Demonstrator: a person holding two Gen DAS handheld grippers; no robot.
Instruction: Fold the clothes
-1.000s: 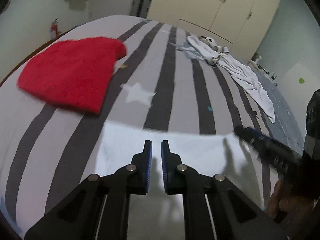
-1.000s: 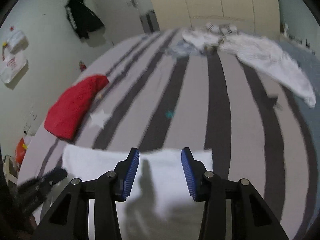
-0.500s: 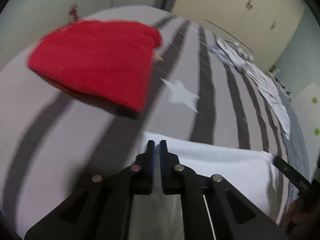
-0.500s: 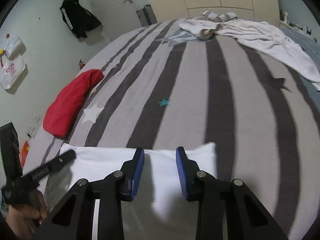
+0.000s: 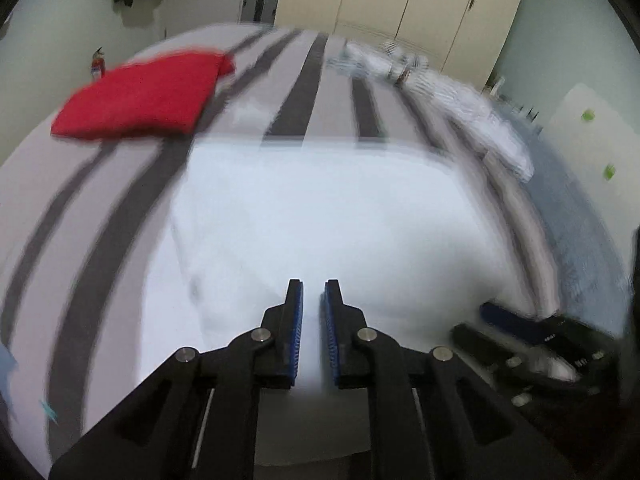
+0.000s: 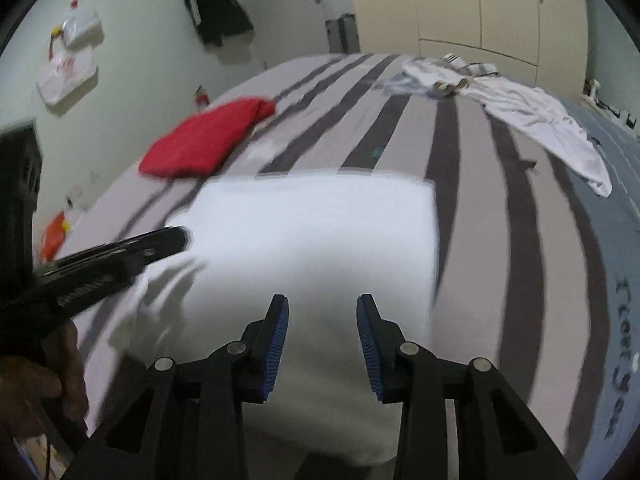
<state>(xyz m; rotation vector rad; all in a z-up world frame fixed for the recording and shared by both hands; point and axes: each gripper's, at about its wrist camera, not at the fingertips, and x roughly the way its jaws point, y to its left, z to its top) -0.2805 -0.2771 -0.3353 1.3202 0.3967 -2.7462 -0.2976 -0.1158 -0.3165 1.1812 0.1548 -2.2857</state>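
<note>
A: Where do we have the white garment [image 5: 320,216]?
B: It lies spread flat on the striped bed [image 6: 476,216], at the near edge, and we take it as our landmark. Its far edge runs straight across the grey and dark stripes.

A: And our left gripper [image 5: 313,300]?
B: It hangs over the near part of the white garment. Its jaws stand with only a narrow gap and are opening. We see white cloth behind that gap, but the blur keeps us from telling whether the pads pinch any of it.

A: The right gripper [image 6: 322,320]?
B: Also over the near part of the white garment, to the right of the left one. Its jaws stand clearly apart and are opening, with nothing pressed between the blue pads; the cloth lies below them.

A: What else lies around the garment?
B: A red folded garment [image 6: 208,136] sits beyond its far left corner, apart from it. A loose pile of white clothes [image 6: 532,112] lies well beyond its far right corner, toward the cream wardrobe [image 5: 404,4]. A dark jacket [image 6: 216,4] hangs on the wall behind the bed.
</note>
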